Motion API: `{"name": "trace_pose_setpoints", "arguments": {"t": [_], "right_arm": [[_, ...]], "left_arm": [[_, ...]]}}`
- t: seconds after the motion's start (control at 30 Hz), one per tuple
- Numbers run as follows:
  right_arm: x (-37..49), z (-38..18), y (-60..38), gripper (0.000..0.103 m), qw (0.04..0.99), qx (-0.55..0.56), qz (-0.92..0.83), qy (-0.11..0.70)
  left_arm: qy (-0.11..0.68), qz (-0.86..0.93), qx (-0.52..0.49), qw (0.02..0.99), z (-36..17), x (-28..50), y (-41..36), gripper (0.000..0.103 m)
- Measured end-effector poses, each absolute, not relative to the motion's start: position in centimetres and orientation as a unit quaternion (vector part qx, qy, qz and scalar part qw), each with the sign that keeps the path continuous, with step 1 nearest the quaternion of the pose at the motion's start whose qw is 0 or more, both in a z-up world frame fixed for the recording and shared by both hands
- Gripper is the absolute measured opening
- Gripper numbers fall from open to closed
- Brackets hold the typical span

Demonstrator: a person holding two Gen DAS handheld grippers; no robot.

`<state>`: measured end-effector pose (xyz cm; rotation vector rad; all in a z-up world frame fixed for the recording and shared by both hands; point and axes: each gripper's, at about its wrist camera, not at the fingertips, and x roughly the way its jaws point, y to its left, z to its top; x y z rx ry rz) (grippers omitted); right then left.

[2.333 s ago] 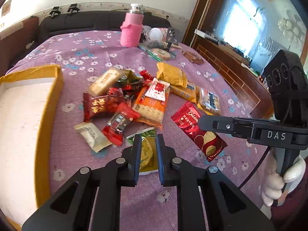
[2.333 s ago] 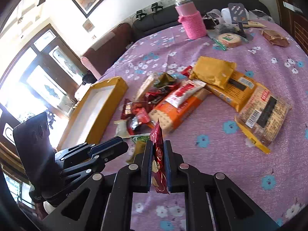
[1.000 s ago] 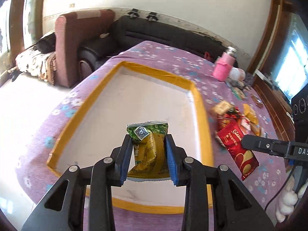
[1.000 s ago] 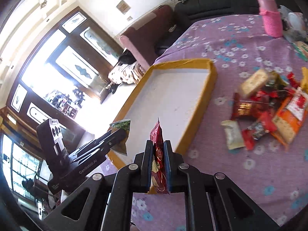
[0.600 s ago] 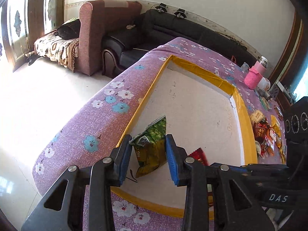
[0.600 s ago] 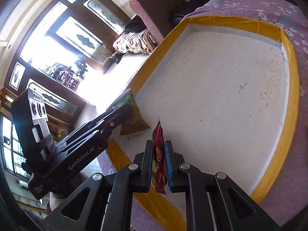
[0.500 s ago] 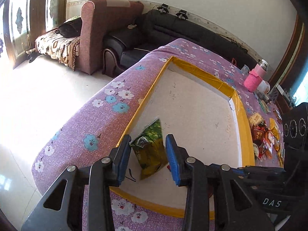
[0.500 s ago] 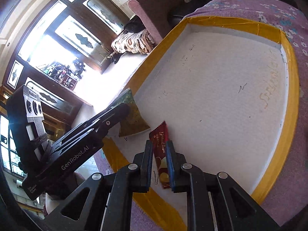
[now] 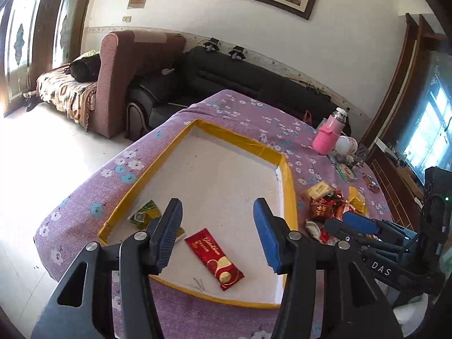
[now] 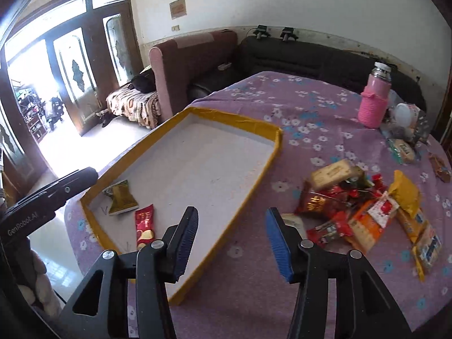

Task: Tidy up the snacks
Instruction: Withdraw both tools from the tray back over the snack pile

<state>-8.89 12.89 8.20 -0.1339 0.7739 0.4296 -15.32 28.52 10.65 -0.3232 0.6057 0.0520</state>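
A white tray with a yellow rim [image 9: 288, 180] [image 10: 271, 158] lies on the purple flowered cloth. In its near corner rest a green-gold snack packet [image 9: 142, 214] [image 10: 121, 196] and a red snack packet [image 9: 214, 257] [image 10: 144, 223], side by side and apart. My left gripper [image 9: 216, 233] hovers above that corner, its jaws opening with nothing between them. My right gripper [image 10: 230, 238] hangs over the tray's right rim, its jaws opening too and empty. A pile of several snack packets [image 9: 330, 206] [image 10: 364, 212] lies on the cloth right of the tray.
A pink-sleeved bottle [image 9: 329, 135] [image 10: 374, 104] and small items stand at the table's far right. A black sofa [image 9: 226, 76] and a brown armchair [image 9: 127, 65] stand behind the table. The table's edge drops to a pale floor on the left.
Both grippers let go of their packets, which now lie in the tray's near corner. Both jaws have spread wide and both hands have pulled back and up.
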Motion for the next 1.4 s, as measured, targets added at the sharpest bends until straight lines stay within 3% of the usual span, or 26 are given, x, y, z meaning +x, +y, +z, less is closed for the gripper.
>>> {"name": "trace_pose_setpoints", "arguments": {"t": [0.2,0.4,0.5,0.73,1.4], "right_arm": [[-9.2,7.5,6.6,0.056,0.923,-0.055,0.162,0.345],[-9.0,6.5,1.5,0.057,0.926,-0.023,0.133,0.352],[-8.9,6.2,-0.2,0.057,0.927,-0.008,0.124,0.354],[-8.8,5.4,-1.6,0.058,0.925,0.004,0.121,0.361],[-7.3,3.2,-2.7,0.063,0.914,0.028,0.118,0.387]], "left_arm": [[0.190,0.091,-0.009,0.977,13.1,-17.9,21.8,0.052],[0.086,0.139,0.117,0.980,14.0,-20.0,16.6,0.071],[0.061,0.141,0.150,0.977,14.2,-20.7,15.0,0.074],[0.041,0.138,0.186,0.972,14.2,-21.3,12.5,0.079],[0.057,0.121,0.186,0.973,13.4,-20.7,12.1,0.080]]}}
